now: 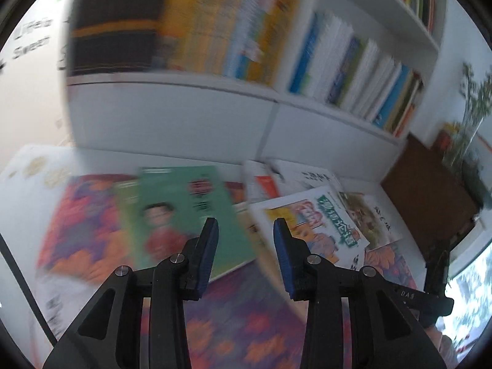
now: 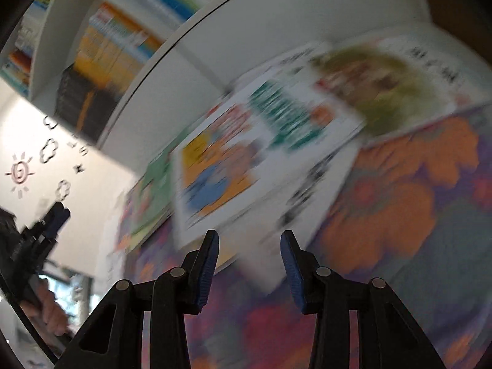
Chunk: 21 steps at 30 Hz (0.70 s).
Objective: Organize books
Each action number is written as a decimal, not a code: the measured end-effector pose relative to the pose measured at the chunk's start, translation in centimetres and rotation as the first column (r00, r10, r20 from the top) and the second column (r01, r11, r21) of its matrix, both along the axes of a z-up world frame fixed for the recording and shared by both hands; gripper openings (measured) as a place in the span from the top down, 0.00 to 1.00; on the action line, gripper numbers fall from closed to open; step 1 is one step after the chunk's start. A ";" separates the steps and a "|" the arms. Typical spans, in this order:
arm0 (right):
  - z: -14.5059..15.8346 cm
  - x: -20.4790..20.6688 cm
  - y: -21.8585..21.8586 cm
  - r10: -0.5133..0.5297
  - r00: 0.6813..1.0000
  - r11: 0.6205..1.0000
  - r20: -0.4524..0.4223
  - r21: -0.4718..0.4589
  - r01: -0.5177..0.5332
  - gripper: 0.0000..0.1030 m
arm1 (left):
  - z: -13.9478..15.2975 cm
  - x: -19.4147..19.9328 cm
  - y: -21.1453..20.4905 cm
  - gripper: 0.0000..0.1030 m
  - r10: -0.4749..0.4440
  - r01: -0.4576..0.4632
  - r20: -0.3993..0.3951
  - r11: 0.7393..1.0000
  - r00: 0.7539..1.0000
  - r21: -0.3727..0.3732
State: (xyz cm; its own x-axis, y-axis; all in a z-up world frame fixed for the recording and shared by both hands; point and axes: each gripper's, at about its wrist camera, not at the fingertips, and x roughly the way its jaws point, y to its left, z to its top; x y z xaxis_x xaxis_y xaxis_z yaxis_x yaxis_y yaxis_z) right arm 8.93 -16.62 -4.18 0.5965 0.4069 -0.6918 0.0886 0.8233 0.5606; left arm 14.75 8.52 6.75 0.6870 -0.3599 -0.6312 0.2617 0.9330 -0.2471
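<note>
Both views smeared by motion blur; detail on covers is poor.

Left hand-held gripper (image 1: 246, 230): jaws parted, nothing between the blue pads, hanging above the loose books. Right hand-held gripper (image 2: 249, 240): likewise parted and empty, tilted down over the same pile. Neither touches a book.

Worktop (image 1: 24, 190): white, draped with a floral cloth (image 1: 243, 323) in orange and purple. On it, several books lie flat and scattered:
- green-cover book (image 1: 184, 209), left of centre, lying on another thin book.
- white cartoon-cover book (image 1: 310, 221), just right of it, overlapping its neighbours.
- book with an olive picture cover (image 1: 369, 218), partly under the cartoon one, toward the right.
- two or more pale books (image 1: 270, 178) behind, near the cabinet front; the count is unclear.

Bookshelf (image 1: 353, 6) behind the worktop: white, its compartments already well filled with upright spines: a yellow-orange row (image 1: 215, 30) on the left, a blue-and-white row (image 1: 353, 70) on the right.

Judgement on progress: the shelf holds much, but whether any of it belongs to this job cannot be told. At least five books remain loose on the cloth, unsorted and askew. Nothing is in hand, so the next pickup has not begun. Bulk of the visible work appears left.
</note>
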 end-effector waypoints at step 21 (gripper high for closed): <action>-1.3 1.1 1.1 0.142 0.972 0.973 0.185 -0.207 -0.103 0.35 | -11.1 8.9 -10.0 0.47 -0.086 0.084 0.014 0.992 0.996 0.090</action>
State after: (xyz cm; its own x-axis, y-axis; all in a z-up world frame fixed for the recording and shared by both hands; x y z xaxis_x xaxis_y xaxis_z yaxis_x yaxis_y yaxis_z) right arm 10.03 -15.55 -5.45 0.6833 0.3546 -0.6382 -0.1163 0.9159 0.3843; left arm 23.69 -1.49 -4.37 0.6675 -0.3602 -0.6517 0.3444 0.9253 -0.1587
